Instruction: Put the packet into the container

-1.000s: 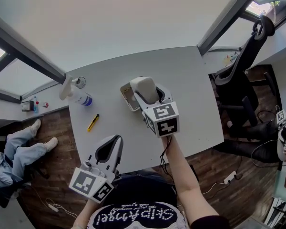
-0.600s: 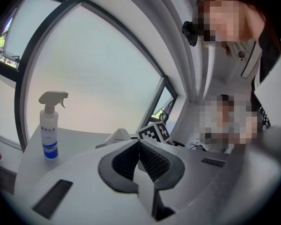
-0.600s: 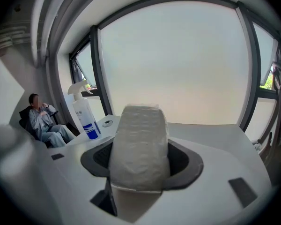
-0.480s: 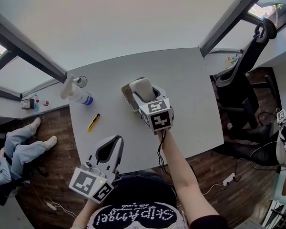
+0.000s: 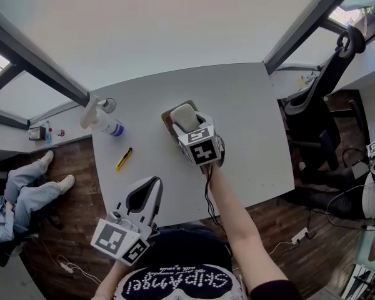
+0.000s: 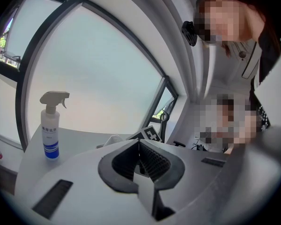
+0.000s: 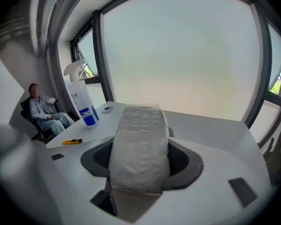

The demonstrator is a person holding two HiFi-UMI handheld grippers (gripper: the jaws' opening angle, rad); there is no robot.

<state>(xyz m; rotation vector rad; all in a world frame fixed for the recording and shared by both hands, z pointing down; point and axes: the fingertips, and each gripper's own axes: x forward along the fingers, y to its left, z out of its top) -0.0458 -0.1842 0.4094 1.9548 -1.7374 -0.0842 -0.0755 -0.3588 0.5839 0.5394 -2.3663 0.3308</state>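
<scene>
Packet clamped in your right gripper, over container. Lower straight, clear rim, then release. Left gripper closed, empty; leave it at near edge.

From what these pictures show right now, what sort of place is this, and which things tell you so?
Most likely an office or lab workroom: a plain white table, a black swivel chair beside it, and tall windows behind.

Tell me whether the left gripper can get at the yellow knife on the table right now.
Probably yes. The knife lies on the table ahead and left of the left gripper, with nothing between them. Its jaws are shut and would need opening first.
</scene>
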